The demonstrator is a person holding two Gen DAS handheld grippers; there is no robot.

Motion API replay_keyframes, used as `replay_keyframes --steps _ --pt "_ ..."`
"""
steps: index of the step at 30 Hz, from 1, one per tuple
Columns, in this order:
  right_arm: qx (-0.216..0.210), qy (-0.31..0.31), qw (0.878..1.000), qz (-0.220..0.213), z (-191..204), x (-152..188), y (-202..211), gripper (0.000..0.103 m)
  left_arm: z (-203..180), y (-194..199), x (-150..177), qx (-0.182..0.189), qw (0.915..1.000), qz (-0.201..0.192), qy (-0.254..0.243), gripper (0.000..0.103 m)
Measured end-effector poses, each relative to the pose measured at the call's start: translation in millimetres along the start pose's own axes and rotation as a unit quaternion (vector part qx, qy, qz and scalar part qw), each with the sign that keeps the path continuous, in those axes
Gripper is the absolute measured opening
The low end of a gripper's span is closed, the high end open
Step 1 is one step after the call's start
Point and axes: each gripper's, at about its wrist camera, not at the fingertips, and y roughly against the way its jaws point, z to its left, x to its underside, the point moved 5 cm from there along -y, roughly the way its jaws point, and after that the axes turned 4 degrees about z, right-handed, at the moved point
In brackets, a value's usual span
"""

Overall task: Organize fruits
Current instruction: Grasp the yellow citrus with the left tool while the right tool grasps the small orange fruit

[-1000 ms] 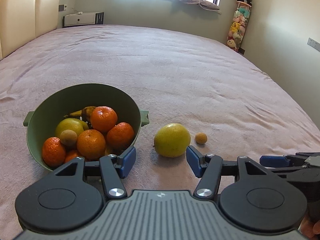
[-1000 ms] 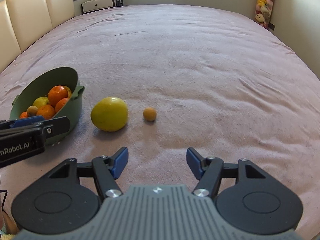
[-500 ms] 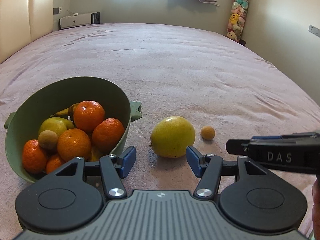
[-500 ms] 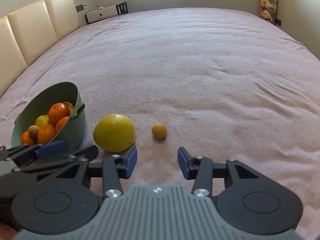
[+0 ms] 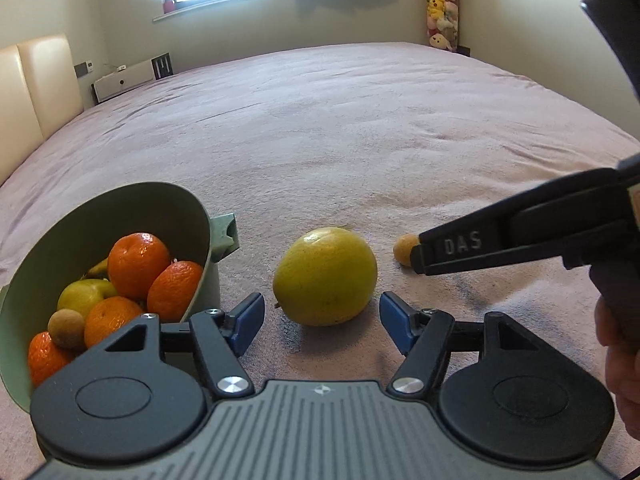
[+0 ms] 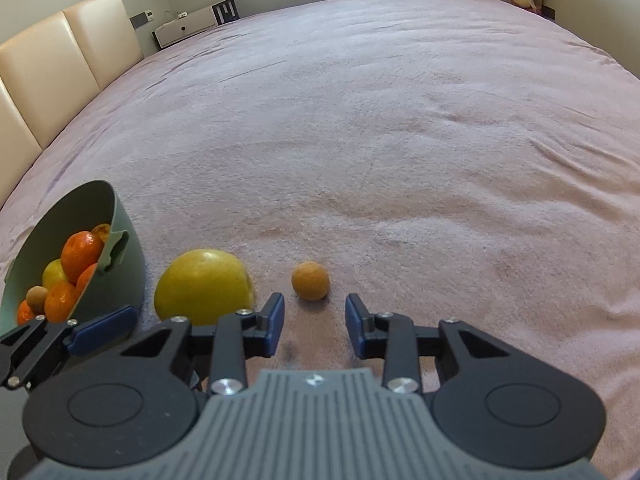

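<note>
A large yellow citrus (image 5: 326,276) lies on the pink bedcover, just ahead of my left gripper (image 5: 322,320). Its jaws are opening and the blue pads flank the fruit's near side without touching it. To the right lies a small orange fruit (image 6: 310,281), just beyond the tips of my right gripper (image 6: 315,320). The right jaws are closing with nothing pressed between them. A green bowl (image 5: 160,192) at the left, tilted toward me, holds several oranges, a yellow-green apple and a brown kiwi. In the left wrist view the right gripper (image 5: 416,256) reaches side-on to the small fruit (image 5: 404,248).
The pink bedcover (image 6: 400,140) stretches far ahead and to the right. A cream headboard (image 6: 60,72) and a white cabinet (image 6: 188,26) stand at the left, plush toys (image 5: 442,20) in the far corner. A hand (image 5: 620,360) holds the right gripper.
Both grippers have dropped and moved in on the two loose fruits. The left jaws have widened and the right jaws have narrowed. The right gripper's tip now sits by the small fruit.
</note>
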Motion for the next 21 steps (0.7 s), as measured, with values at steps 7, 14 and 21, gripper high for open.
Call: replay_keyframes --steps 7,14,21 --pt "-0.011 -0.013 1.000 0.007 -3 -7 -18 0.031 -5 -5 -3 0.000 0.9998 0.001 -0.021 0.078" --pt "-0.020 -0.012 1.000 0.010 2 -10 -30 0.022 -3 -7 -8 0.007 0.9998 0.005 -0.018 0.078" --pt "-0.016 -0.018 1.000 0.011 -2 -9 -26 0.021 -4 -6 -9 0.005 0.9998 0.010 -0.013 0.076"
